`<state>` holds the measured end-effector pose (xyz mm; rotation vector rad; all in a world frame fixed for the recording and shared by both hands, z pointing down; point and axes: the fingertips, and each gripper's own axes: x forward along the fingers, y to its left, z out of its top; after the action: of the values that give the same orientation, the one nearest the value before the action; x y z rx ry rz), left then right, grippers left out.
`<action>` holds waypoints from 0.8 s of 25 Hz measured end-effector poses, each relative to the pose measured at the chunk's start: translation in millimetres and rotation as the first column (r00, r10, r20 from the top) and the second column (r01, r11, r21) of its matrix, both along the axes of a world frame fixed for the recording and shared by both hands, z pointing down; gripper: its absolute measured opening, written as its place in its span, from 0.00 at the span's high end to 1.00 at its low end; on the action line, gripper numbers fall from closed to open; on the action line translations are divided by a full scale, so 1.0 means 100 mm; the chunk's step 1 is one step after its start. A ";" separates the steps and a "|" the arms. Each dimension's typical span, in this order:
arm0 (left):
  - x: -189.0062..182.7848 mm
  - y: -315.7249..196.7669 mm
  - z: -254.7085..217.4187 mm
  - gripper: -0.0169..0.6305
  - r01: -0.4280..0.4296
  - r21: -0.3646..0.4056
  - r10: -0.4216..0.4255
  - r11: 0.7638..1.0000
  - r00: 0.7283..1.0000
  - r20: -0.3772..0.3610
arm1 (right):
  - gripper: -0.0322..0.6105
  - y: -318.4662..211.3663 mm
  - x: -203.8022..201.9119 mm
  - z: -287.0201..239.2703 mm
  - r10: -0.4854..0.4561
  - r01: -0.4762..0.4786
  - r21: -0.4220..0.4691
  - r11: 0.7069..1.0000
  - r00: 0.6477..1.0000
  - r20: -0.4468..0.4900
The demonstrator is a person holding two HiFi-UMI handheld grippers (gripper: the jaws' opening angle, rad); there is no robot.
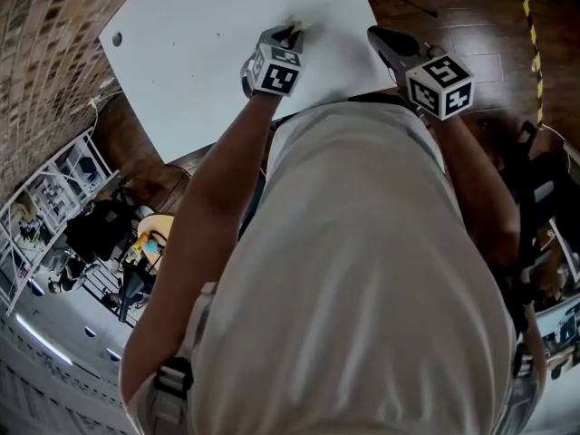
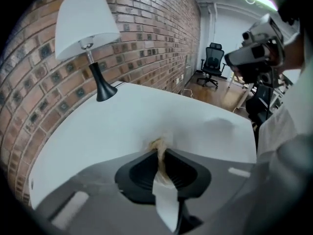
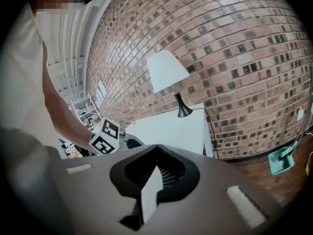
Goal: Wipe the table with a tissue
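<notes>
Head view: a person in a white shirt [image 1: 362,270] leans over a white worktop [image 1: 199,53] that fills the picture from 10 to 12 o'clock. The left tongs [image 1: 292,33] point steeply down at 12 o'clock with their tip on the worktop surface, and their marker cube [image 1: 275,69] sits just below. The right tongs [image 1: 376,34] lie at 1 o'clock over the worktop's right edge, well apart from the left pair, with their own marker cube [image 1: 440,84] nearer the body. Dark wooden floor [image 1: 471,34] shows at 2 o'clock and a brick wall [image 1: 45,34] at 10 o'clock.

Left gripper view: the left tongs are closed on a tissue [image 2: 159,148]. Its crumpled, brown-stained end sticks out past the tips and presses on the worktop just ahead of them, at the middle of the picture. A table lamp [image 2: 85,38] with a white shade and black foot stands on the worktop at 10 o'clock, against the brick wall. A black office chair [image 2: 212,65] stands on the floor at 1 o'clock. The right tongs show at 2 o'clock.

Right gripper view: the right tongs are closed, tips meeting at the middle, with nothing between them. Beyond them the worktop runs towards 1 o'clock, with the lamp at its far end. The left marker cube and the person's forearm are at 9 o'clock. A teal dustpan [image 3: 281,160] rests on the floor at 4 o'clock
</notes>
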<state>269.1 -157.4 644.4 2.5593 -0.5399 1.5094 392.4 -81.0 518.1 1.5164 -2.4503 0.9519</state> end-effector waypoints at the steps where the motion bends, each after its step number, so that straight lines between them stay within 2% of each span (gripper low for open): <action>1: 0.03 0.09 0.00 0.89 -0.029 0.007 0.029 1.000 1.000 -0.002 | 0.94 -0.02 -0.01 -0.02 -0.009 0.009 0.003 1.000 1.000 -0.002; 4: 0.05 0.32 0.02 0.89 -0.046 -0.027 0.045 0.999 0.999 -0.024 | 0.94 -0.04 -0.04 -0.05 -0.037 0.037 0.002 0.999 0.999 -0.007; 6: 0.06 0.45 0.01 0.89 -0.030 -0.116 0.023 0.993 0.998 -0.059 | 0.94 -0.03 -0.07 -0.04 -0.054 0.054 -0.005 0.999 0.998 -0.010; 9: 0.05 0.70 -0.06 0.89 -0.071 -0.229 0.048 0.971 0.993 -0.106 | 0.94 -0.04 -0.11 -0.02 -0.071 0.071 -0.015 0.997 0.997 -0.015; 11: -0.02 0.83 -0.13 0.89 -0.080 -0.232 0.047 0.970 0.988 -0.145 | 0.94 -0.05 -0.19 -0.03 -0.085 0.085 -0.016 0.996 0.996 -0.018; 15: -0.44 0.81 -0.22 0.89 0.067 -0.203 -0.110 0.977 0.973 -0.205 | 0.94 -0.10 -0.46 -0.05 -0.133 0.132 -0.012 0.991 0.991 -0.024; 20: -1.13 0.66 -0.33 0.89 0.244 -0.191 -0.285 0.951 0.930 -0.233 | 0.94 -0.10 -0.94 -0.07 -0.203 0.202 -0.027 0.979 0.979 -0.030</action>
<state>156.5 -91.2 611.8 2.3929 -0.6679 1.0651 297.9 -90.8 510.6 1.2346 -2.5017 0.9067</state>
